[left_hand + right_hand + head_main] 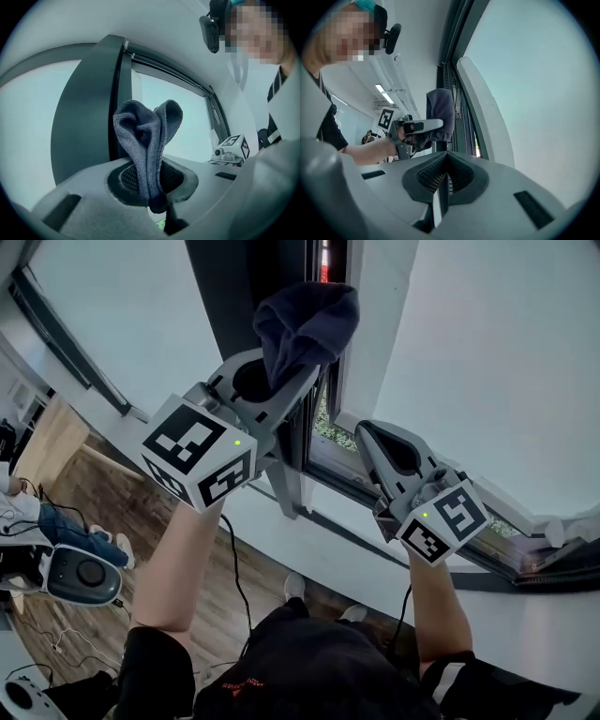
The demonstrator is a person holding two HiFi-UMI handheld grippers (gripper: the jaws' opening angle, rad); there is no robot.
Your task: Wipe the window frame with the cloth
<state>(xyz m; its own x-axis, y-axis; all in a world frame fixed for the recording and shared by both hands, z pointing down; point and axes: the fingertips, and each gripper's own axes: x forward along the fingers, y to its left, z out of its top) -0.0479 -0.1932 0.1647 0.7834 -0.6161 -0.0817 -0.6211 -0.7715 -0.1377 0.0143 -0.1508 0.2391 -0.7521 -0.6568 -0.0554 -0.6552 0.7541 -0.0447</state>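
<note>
A dark blue-grey cloth [305, 324] is bunched up and pinched in my left gripper [284, 381], which is shut on its lower end. The cloth's loose folds [147, 131] rise above the jaws, close beside the dark vertical window frame [84, 122]; whether they touch it I cannot tell. My right gripper [373, 439] is lower and to the right, near the frame's bottom rail [328, 470]. It is shut with nothing between its jaws [443, 171]. In the right gripper view the cloth [440, 115] hangs against the dark frame [452, 61].
A white sash edge [487, 108] stands right of the dark frame, with frosted glass [487, 352] beyond. Below are a white sill [309, 549], a wooden floor [122, 512], a grey-white device [80, 573] and cables at the left.
</note>
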